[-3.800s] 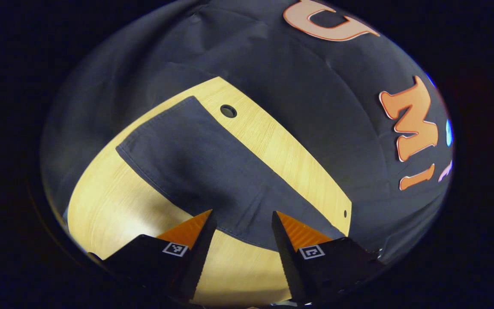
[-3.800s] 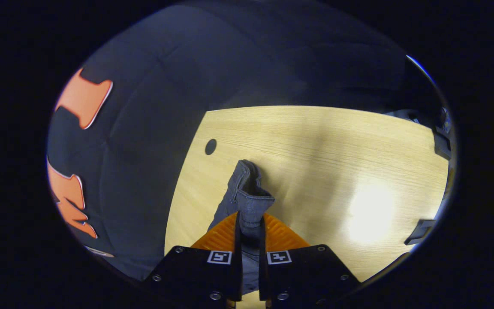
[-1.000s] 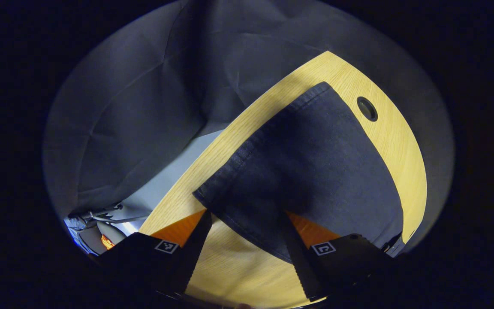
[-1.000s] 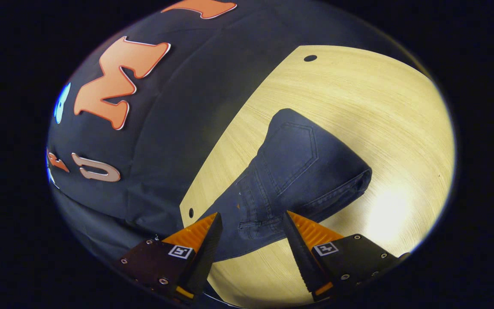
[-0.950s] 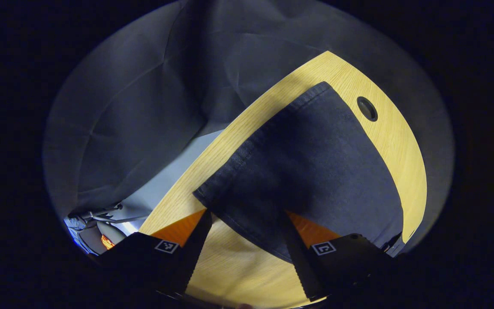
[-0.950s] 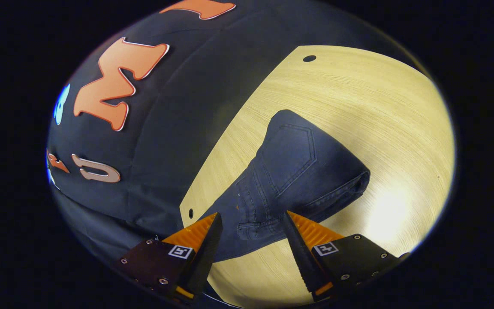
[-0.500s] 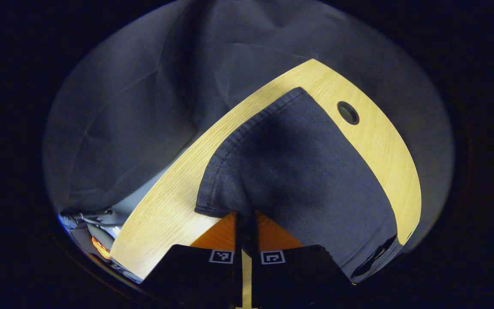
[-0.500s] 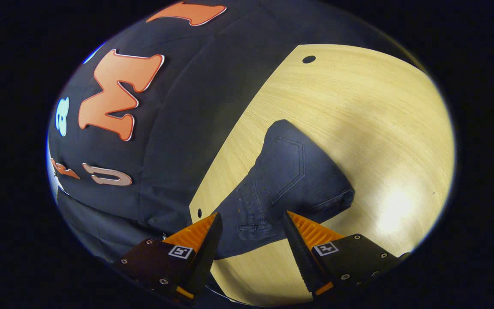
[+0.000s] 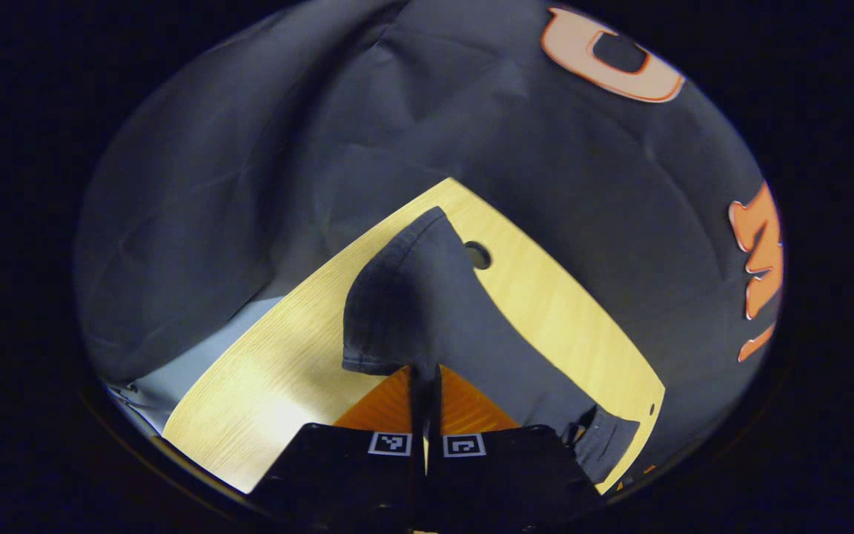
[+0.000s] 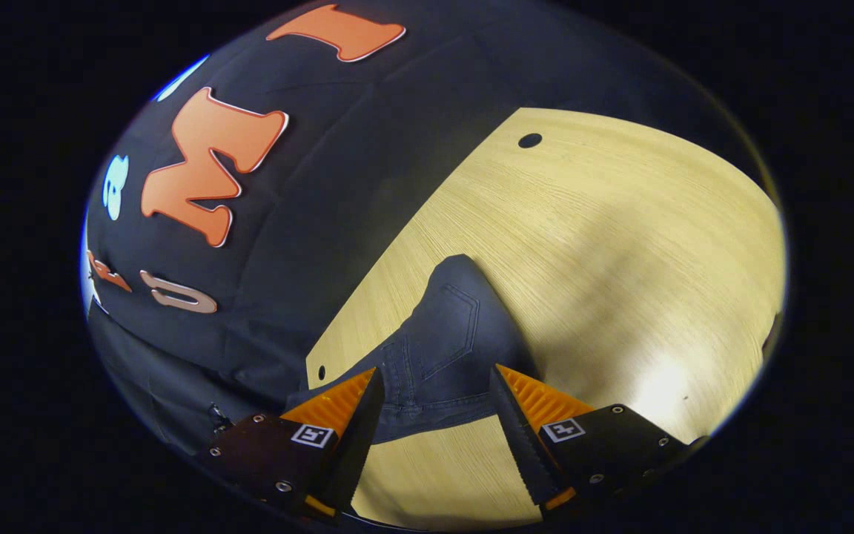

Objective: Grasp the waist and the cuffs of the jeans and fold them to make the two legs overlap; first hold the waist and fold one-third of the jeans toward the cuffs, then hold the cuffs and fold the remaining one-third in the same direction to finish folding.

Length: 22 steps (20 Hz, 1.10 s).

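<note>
The dark denim jeans (image 9: 434,304) lie along the light wooden table (image 9: 286,371). My left gripper (image 9: 425,371) is shut on the hemmed cuff end, and the cloth there rises off the table in a curl. In the right gripper view, the folded waist end of the jeans (image 10: 445,334), back pocket up, rests on the table (image 10: 605,245). My right gripper (image 10: 433,382) hangs just above it, open, with a finger to either side and nothing between them.
The black cloth wall (image 9: 471,133) closes in behind the table's far edge. A round cable hole (image 9: 477,255) lies beside the jeans, and another (image 10: 529,140) at the far corner in the right gripper view. The floor (image 9: 175,371) shows past the left edge.
The left gripper closed on the cuff hem about half a second ago and has since lifted it. The right gripper, earlier shut on the jeans, has let go and drawn back a little.
</note>
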### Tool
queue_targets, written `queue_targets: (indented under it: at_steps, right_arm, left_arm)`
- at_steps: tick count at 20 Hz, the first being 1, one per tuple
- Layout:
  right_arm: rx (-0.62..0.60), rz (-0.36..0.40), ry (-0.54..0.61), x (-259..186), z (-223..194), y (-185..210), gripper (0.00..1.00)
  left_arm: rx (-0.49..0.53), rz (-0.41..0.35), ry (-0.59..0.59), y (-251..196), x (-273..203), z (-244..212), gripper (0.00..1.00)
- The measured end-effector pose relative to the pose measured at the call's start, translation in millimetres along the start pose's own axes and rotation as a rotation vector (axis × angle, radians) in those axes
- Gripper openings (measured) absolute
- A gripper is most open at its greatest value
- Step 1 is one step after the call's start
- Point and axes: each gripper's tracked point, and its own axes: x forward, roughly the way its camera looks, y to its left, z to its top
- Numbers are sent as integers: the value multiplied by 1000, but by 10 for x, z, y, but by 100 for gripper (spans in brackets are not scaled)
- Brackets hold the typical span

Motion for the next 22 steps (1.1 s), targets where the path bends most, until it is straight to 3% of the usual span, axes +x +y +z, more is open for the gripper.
queue_targets:
  at_steps: [5, 11, 18, 22]
  right_arm:
    - [-81, 10, -42, -91, 171, -15, 87]
    - [-172, 19, -94, -240, 383, -82, 96]
    - [-173, 23, -111, -321, 550, -219, 98]
    - [-178, 35, -109, -349, 617, -232, 98]
  left_arm:
    - [138, -114, -101, -723, -524, -40, 1]
    - [246, -246, -127, -1706, -922, -285, 1]
    - [359, -368, -96, -2633, -1139, -744, 1]
    - [420, -401, -40, -3121, -1094, -1157, 1]
